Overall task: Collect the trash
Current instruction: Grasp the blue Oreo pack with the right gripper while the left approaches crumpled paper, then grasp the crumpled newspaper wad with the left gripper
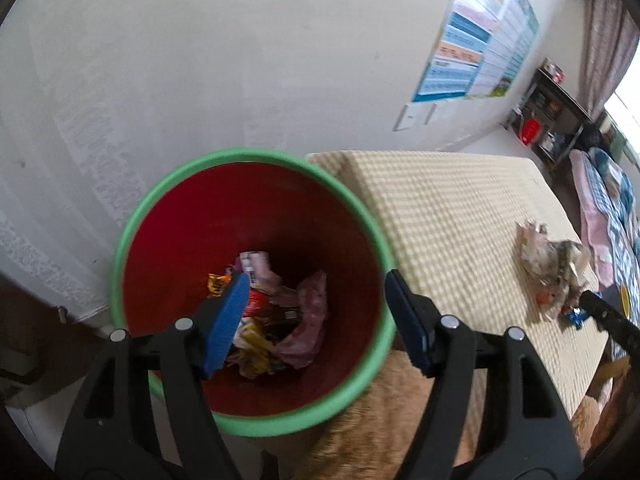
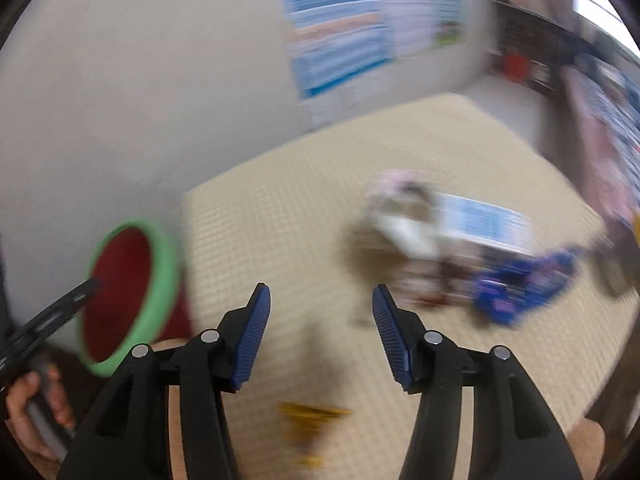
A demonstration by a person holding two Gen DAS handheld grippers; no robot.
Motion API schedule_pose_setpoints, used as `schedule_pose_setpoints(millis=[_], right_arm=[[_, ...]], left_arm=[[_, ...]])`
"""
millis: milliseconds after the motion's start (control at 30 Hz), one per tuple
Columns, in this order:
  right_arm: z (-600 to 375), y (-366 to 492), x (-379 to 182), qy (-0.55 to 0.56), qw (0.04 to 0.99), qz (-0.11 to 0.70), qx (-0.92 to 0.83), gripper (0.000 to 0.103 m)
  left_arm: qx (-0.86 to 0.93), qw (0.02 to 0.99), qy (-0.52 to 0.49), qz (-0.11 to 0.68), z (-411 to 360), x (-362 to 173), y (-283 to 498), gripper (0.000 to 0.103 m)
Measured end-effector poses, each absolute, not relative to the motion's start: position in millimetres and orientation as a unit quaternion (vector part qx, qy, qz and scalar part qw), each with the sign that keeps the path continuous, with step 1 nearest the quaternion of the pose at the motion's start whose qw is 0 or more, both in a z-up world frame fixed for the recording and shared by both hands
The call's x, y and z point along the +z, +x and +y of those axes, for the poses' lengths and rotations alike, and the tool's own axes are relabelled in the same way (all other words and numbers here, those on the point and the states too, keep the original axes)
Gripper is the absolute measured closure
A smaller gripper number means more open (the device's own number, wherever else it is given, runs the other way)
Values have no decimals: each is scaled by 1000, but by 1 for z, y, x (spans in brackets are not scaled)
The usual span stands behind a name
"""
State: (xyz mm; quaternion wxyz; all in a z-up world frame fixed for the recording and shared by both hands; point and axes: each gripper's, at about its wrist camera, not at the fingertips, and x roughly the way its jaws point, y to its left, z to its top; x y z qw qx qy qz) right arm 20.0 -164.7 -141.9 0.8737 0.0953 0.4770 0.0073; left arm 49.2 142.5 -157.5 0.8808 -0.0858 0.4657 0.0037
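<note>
Trash in the bin (image 1: 256, 184) (red inside, green rim) already forms a small heap on the bin floor: several crumpled wrappers (image 1: 276, 312) in pink, red and yellow lie there, so part of the collection is judged complete. The bin stands just beside the near-left corner of the table (image 1: 440, 220), which carries a cream checked cover. The left hand-held gripper (image 1: 316, 320) hangs over the bin mouth with its jaws apart and nothing between the blue pads (image 1: 228, 320); it is empty at this moment. Remaining work lies on the table, well apart from the bin toward the far-right side: a crumpled paper wad (image 1: 552, 264) and, next to it on the side away from the bin, blue wrapper material (image 2: 520, 284) (the right wrist view is motion-blurred, so the number of separate pieces cannot be told). A yellow item (image 2: 312, 412) also shows low in the right wrist view, nearer the bin than the wad; blur prevents identifying it, or telling whether it lies on the table. The right hand-held gripper (image 2: 320, 332) points down at the table between the bin and the wad, jaws moderately apart and holding nothing. Judgement: the task is partly done, with at least one cluster of trash left to pick up and carry to the bin.
</note>
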Motion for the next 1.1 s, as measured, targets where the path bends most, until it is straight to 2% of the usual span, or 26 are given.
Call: schedule_pose_setpoints(millis=[300, 467, 600, 633, 667, 700, 733, 1100], right_arm=[[-311, -2, -170, 229, 846, 460, -144, 49], [-340, 1, -192, 279, 828, 461, -154, 47], [-344, 13, -200, 293, 828, 454, -150, 46], [-345, 17, -203, 294, 828, 455, -144, 48], [-343, 22, -206, 290, 827, 463, -134, 54], [-338, 23, -210, 286, 824, 473, -127, 79], [-336, 25, -214, 295, 819, 480, -108, 97], [-333, -40, -190, 301, 838, 451, -56, 99]], left_arm=[[-57, 873, -59, 480, 74, -153, 46, 36], [-96, 874, -16, 477, 27, -148, 40, 30], [-135, 868, -19, 478, -8, -146, 39, 28], [-147, 867, -20, 477, -20, -146, 39, 28], [-154, 866, -19, 476, -28, -146, 40, 27], [-160, 865, -18, 475, -35, -146, 40, 26], [-170, 865, -12, 473, -48, -146, 41, 25], [-226, 839, -10, 495, -126, -169, 65, 24]])
